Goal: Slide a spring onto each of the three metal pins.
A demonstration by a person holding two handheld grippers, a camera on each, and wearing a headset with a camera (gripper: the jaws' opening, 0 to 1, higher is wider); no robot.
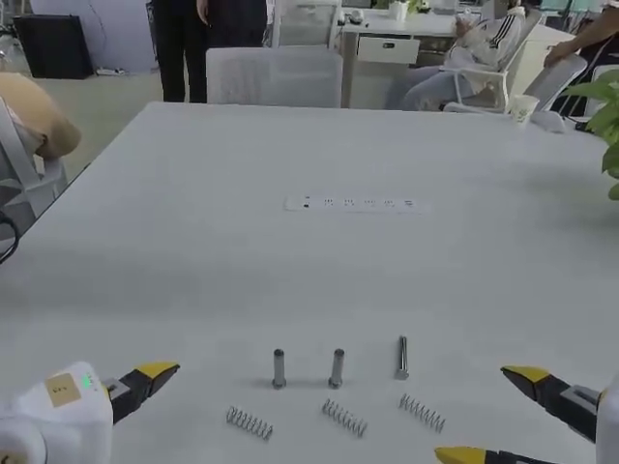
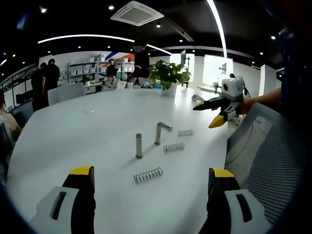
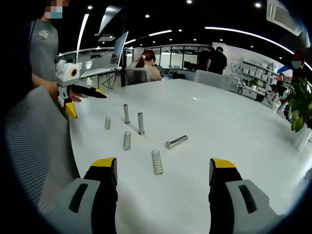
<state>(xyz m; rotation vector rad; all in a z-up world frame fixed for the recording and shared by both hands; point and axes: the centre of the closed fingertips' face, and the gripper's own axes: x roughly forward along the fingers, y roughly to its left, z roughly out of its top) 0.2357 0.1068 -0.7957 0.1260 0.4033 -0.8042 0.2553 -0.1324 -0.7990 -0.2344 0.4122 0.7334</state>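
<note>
Our left gripper [image 2: 151, 171] holds its jaws spread wide, gripping nothing, low over the white table [image 1: 290, 155]. Our right gripper [image 3: 163, 163] is spread the same way and also grips nothing. Between the two, close to the table's near edge, three springs [image 1: 344, 417] lie in a row, apart from one another. Just beyond them two metal pins [image 1: 279, 368] stand upright, and the third pin [image 1: 402, 357] lies on its side. Past the pins, open tabletop runs to a power strip [image 1: 356, 204], well apart.
</note>
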